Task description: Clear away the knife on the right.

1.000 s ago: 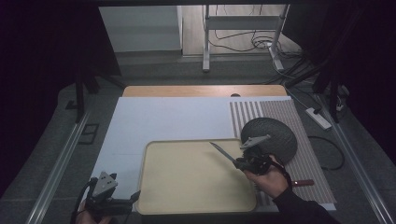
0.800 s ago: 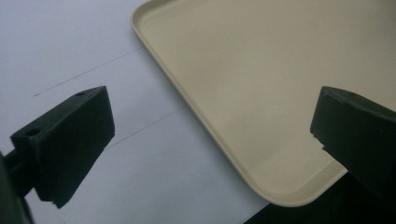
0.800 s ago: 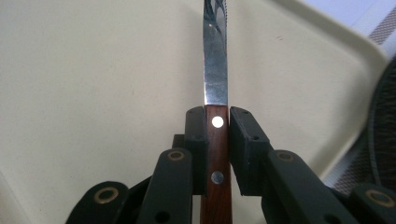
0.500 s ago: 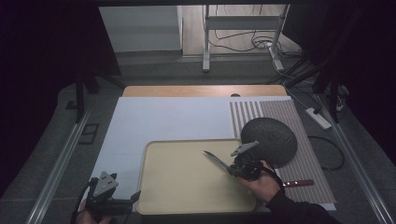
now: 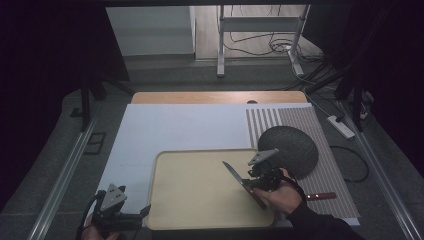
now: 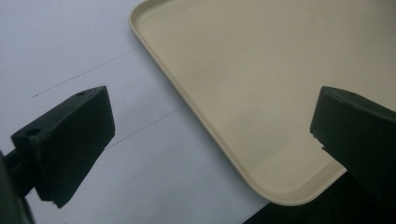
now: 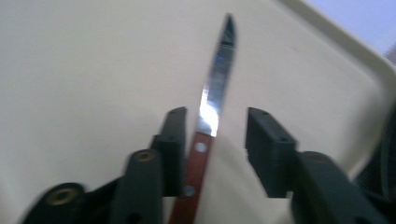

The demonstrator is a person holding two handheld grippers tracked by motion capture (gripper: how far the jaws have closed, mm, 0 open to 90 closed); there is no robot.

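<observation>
Knife (image 7: 212,107) sits between my right gripper (image 7: 212,140) jaws, which look parted, near the tray's (image 5: 165,165) right edge, blade pointing far-left; left gripper (image 6: 210,135) gaping.

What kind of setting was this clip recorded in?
Probably a lab or studio recording bench, not a kitchen: a table holding a tray and knife, loose cables on the floor, dark surroundings.

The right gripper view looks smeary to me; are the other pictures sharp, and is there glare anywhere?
Right gripper view: motion-blurred, with glare on the knife blade. Left gripper view: sharp, evenly lit tray. High view: dim, surroundings nearly black.
</observation>
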